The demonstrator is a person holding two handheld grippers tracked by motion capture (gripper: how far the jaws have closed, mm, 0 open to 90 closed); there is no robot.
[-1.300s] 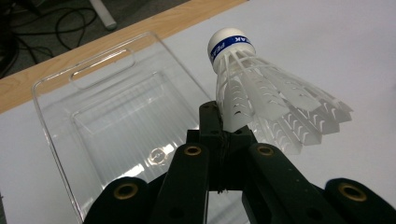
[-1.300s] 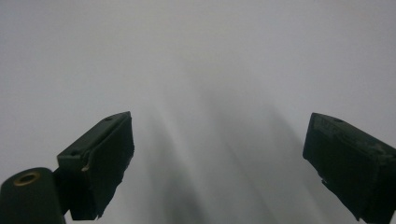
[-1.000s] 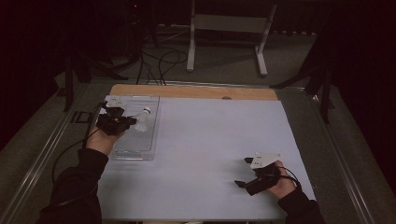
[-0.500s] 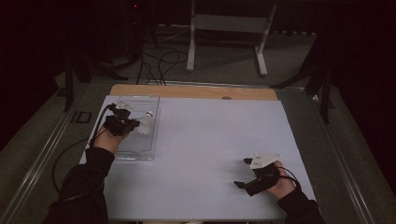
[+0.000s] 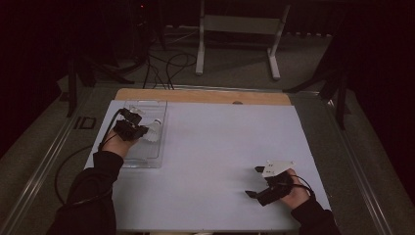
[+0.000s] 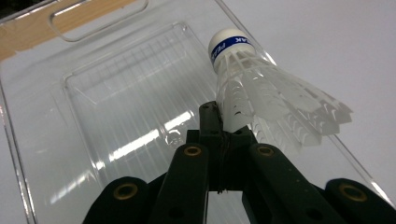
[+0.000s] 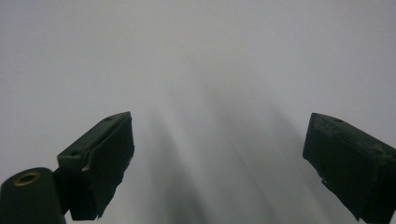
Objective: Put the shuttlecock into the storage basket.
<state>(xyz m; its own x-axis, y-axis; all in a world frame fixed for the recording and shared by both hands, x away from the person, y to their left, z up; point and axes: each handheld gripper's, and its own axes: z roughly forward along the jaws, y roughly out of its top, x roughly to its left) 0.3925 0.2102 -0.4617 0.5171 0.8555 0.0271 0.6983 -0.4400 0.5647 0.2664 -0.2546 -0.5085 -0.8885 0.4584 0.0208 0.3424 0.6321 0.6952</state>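
At left of the frame, the left tongs [image 6: 223, 122] pinch a white shuttlecock [image 6: 261, 93] by its skirt over a clear plastic tray [image 5: 145, 159]; the right tongs [image 5: 254, 181], lower right, gape wide above the white surface [image 5: 220, 147].

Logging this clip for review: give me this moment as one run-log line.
left gripper: shut on shuttlecock skirt, over clear plastic tray | right gripper: open, low over white table sheet | shuttlecock: cork pointing away
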